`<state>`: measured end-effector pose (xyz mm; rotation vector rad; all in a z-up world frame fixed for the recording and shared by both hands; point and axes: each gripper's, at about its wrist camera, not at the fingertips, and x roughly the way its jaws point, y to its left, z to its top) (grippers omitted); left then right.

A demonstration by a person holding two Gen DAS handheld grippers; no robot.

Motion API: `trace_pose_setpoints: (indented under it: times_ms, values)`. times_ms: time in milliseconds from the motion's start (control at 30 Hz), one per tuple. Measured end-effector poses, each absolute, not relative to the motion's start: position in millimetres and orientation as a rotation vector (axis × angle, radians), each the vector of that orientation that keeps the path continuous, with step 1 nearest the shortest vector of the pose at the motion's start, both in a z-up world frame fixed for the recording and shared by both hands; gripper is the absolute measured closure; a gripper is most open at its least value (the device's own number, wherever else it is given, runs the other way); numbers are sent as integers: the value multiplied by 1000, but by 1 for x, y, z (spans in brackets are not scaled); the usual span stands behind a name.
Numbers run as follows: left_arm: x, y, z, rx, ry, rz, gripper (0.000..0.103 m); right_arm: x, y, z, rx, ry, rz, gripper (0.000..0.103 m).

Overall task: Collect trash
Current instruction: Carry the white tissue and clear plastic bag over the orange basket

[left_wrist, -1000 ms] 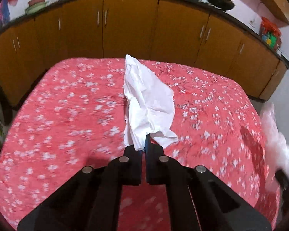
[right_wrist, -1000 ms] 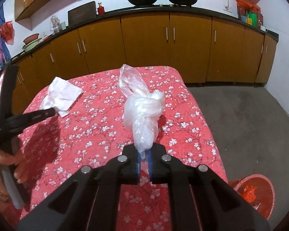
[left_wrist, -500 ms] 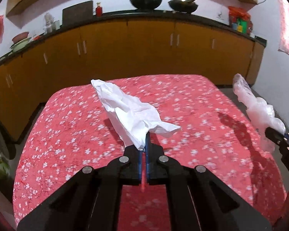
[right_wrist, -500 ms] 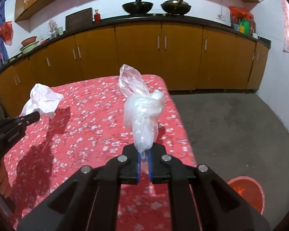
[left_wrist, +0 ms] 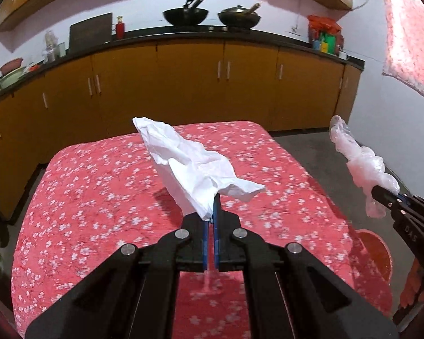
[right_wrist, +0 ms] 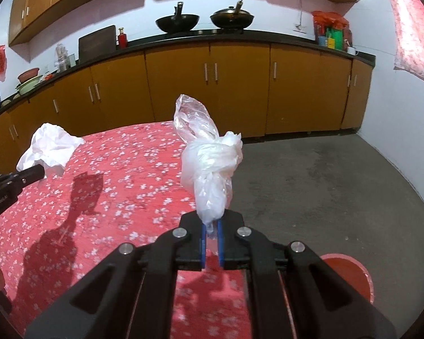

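Left gripper [left_wrist: 212, 220] jaws clamped on a crumpled white tissue [left_wrist: 192, 163], mid-frame above the red flowered tabletop [left_wrist: 99, 197], right gripper [right_wrist: 210, 226] jaws pinching a knotted clear plastic bag [right_wrist: 209, 166] by its tail, both likely light, soft, floppy; red bin [right_wrist: 350, 271] lower right.

White letters reading "DAS" stand on the black body of the right hand-held gripper [left_wrist: 393, 197], seen from the left wrist view. A small white wordmark sits on the body of the left hand-held gripper [right_wrist: 38, 171] in the right wrist view, too blurred to read.
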<state>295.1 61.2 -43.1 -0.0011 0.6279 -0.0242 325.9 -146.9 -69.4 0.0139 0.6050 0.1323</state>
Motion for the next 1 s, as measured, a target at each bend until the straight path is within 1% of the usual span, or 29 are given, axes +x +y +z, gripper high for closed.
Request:
trace_pose_setpoints:
  times_ms: [167, 500, 1000]
  values:
    - [296, 30, -42, 27, 620, -81, 101, 318, -175, -68, 11, 585, 72, 96]
    - [289, -56, -44, 72, 595, -235, 101, 290, -252, -78, 8, 558, -97, 96]
    - [273, -175, -80, 105, 678, -444, 101, 247, -356, -135, 51, 635, -331, 96]
